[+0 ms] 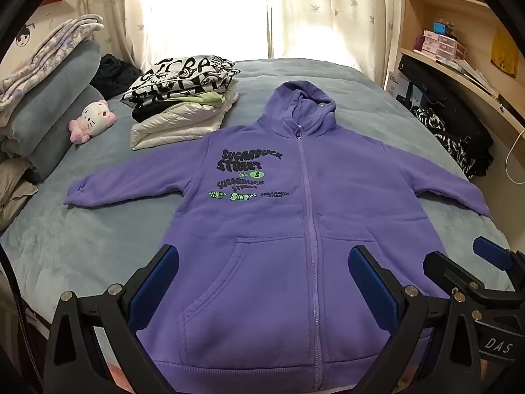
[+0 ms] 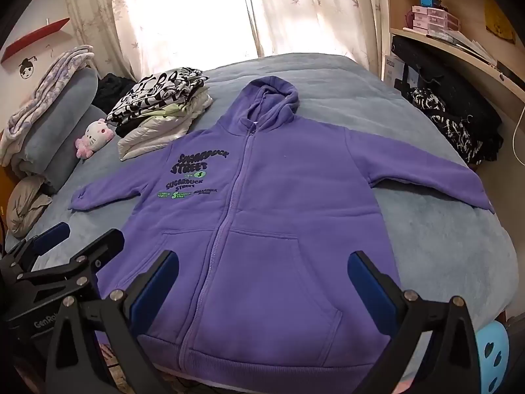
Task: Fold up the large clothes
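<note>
A purple zip hoodie [image 1: 262,203] lies flat and face up on the grey-blue bed, sleeves spread to both sides, hood pointing away; it also shows in the right wrist view [image 2: 279,197]. My left gripper [image 1: 262,282] is open and empty, hovering over the hoodie's lower left pocket near the hem. My right gripper [image 2: 262,282] is open and empty over the lower right pocket. Each gripper shows in the other's view: the right one [image 1: 472,262] at the right edge, the left one [image 2: 82,239] at the left edge.
A stack of folded clothes [image 1: 183,105] sits at the far left of the bed [image 1: 82,229], next to a white-and-pink plush toy [image 1: 95,121] and rolled blankets [image 1: 55,105]. Dark clothes [image 1: 452,134] are heaped at the right. A wooden shelf [image 1: 459,32] stands at the right.
</note>
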`<state>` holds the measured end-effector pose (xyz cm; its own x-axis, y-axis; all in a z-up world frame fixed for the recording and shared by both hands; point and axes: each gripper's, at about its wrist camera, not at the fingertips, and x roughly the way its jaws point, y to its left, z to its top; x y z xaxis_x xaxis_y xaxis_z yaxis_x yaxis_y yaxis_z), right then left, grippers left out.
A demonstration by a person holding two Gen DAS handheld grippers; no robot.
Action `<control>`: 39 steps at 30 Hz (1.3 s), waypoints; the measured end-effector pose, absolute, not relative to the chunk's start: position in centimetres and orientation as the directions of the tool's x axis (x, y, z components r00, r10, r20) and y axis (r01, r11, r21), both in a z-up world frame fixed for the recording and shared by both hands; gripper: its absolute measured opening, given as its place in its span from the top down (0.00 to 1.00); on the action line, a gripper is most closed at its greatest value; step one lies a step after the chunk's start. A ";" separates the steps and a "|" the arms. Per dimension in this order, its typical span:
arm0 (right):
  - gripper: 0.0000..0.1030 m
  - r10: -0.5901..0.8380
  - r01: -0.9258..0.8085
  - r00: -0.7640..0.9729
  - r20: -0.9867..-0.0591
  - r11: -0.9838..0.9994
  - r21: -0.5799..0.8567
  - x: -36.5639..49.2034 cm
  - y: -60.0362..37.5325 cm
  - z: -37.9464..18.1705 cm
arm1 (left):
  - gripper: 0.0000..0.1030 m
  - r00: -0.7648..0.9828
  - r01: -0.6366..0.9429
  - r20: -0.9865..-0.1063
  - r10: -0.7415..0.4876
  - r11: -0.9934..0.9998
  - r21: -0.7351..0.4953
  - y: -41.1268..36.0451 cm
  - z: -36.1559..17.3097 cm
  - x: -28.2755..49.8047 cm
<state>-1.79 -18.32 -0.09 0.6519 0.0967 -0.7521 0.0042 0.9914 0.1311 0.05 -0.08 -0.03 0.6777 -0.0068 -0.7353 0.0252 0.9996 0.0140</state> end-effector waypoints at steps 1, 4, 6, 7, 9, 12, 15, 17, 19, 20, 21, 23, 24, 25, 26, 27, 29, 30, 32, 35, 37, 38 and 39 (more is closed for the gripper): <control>0.00 0.097 0.004 0.651 -0.753 0.991 0.131 -1.8 -18.3 -0.1 | 0.01 0.675 0.026 -0.738 -0.008 1.000 0.012 -0.2 -0.1 0.1; 0.00 0.097 0.003 0.653 -0.751 0.991 0.130 -1.7 -18.3 -0.2 | 0.01 0.663 0.029 -0.749 -0.018 1.000 0.001 -0.5 -0.3 0.4; 0.00 0.095 0.002 0.654 -0.751 0.992 0.127 -1.7 -18.4 -0.2 | 0.01 0.684 0.017 -0.730 -0.019 1.000 -0.009 0.0 0.0 0.1; 0.00 0.094 0.002 0.655 -0.750 0.992 0.126 -1.8 -18.4 -0.3 | 0.01 0.682 0.016 -0.731 -0.019 1.000 -0.011 -0.1 0.0 0.1; 0.00 0.095 0.002 0.655 -0.750 0.992 0.128 -1.9 -18.5 -0.1 | 0.01 0.680 0.017 -0.733 -0.016 1.000 -0.006 -0.1 0.0 0.1; 0.00 0.097 0.004 0.644 -0.759 0.991 0.130 -1.4 -18.3 -0.6 | 0.01 0.688 0.011 -0.726 0.000 1.000 0.011 -0.5 0.3 -0.2; 0.00 0.101 0.002 0.642 -0.760 0.991 0.134 -1.2 -18.3 -0.9 | 0.01 0.683 0.005 -0.731 0.003 1.000 0.009 0.1 -0.2 0.2; 0.00 0.100 0.004 0.641 -0.761 0.991 0.133 -1.1 -18.5 -0.9 | 0.02 0.680 0.000 -0.733 0.000 1.000 0.001 0.3 -0.3 0.4; 0.00 0.102 0.003 0.640 -0.762 0.991 0.135 -1.0 -18.7 -1.0 | 0.01 0.677 0.000 -0.736 -0.006 1.000 -0.008 0.6 -0.6 0.5; 0.00 0.097 0.008 0.639 -0.763 0.991 0.133 -1.1 -18.1 -0.9 | 0.01 0.676 -0.001 -0.737 -0.006 1.000 -0.009 0.6 -0.7 0.6; 0.00 0.094 0.009 0.639 -0.764 0.991 0.130 -1.1 -18.0 -0.8 | 0.01 0.675 -0.001 -0.737 -0.007 1.000 -0.010 0.8 -0.7 0.6; 0.00 0.092 0.010 0.636 -0.766 0.992 0.127 -0.9 -17.8 -0.9 | 0.01 0.674 -0.001 -0.738 -0.007 1.000 -0.010 0.9 -0.8 0.8; 0.00 0.091 0.012 0.634 -0.768 0.992 0.127 -0.8 -17.7 -0.9 | 0.01 0.674 -0.001 -0.739 -0.008 1.000 -0.012 0.9 -0.8 0.8; 0.00 0.091 0.012 0.633 -0.769 0.992 0.128 -0.7 -17.7 -0.9 | 0.01 0.675 -0.001 -0.738 -0.008 1.000 -0.011 0.8 -0.8 0.7; 0.00 0.089 0.013 0.633 -0.769 0.992 0.126 -0.7 -17.7 -0.9 | 0.01 0.674 -0.002 -0.739 -0.010 1.000 -0.015 0.9 -0.9 0.8; 0.00 0.088 0.013 0.634 -0.769 0.992 0.124 -0.7 -17.7 -0.9 | 0.01 0.673 -0.002 -0.739 -0.011 1.000 -0.016 0.9 -0.8 0.8; 0.00 0.086 0.013 0.633 -0.769 0.992 0.122 -0.5 -17.7 -1.0 | 0.01 0.673 -0.002 -0.740 -0.014 1.000 -0.021 1.1 -1.0 0.9; 0.00 0.086 0.013 0.633 -0.769 0.992 0.122 -0.5 -17.7 -1.0 | 0.01 0.673 -0.003 -0.740 -0.014 1.000 -0.022 1.2 -0.9 0.9; 0.00 0.085 0.014 0.633 -0.769 0.993 0.121 -0.4 -17.7 -1.0 | 0.01 0.672 -0.004 -0.740 -0.015 1.000 -0.023 1.2 -1.0 0.9; 0.00 0.088 0.013 0.632 -0.770 0.992 0.124 -0.5 -17.7 -1.0 | 0.01 0.671 -0.006 -0.741 -0.014 1.000 -0.025 1.4 -1.1 1.0; 0.00 0.087 0.013 0.632 -0.770 0.992 0.123 -0.5 -17.7 -1.0 | 0.01 0.670 -0.008 -0.743 -0.014 1.000 -0.026 1.5 -1.0 1.0; 0.00 0.088 0.013 0.632 -0.770 0.992 0.123 -0.4 -17.7 -0.9 | 0.01 0.669 -0.008 -0.743 -0.014 1.000 -0.027 1.5 -1.0 1.0; 0.00 0.087 0.013 0.632 -0.770 0.992 0.122 -0.5 -17.7 -1.0 | 0.01 0.669 -0.009 -0.743 -0.015 1.000 -0.028 1.5 -0.9 1.0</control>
<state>-0.45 -17.67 -0.96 0.6322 0.0867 -0.7699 0.0129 0.9924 0.1223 0.97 1.54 -0.92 0.6692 -0.0148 -0.7430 -0.0088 0.9996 -0.0278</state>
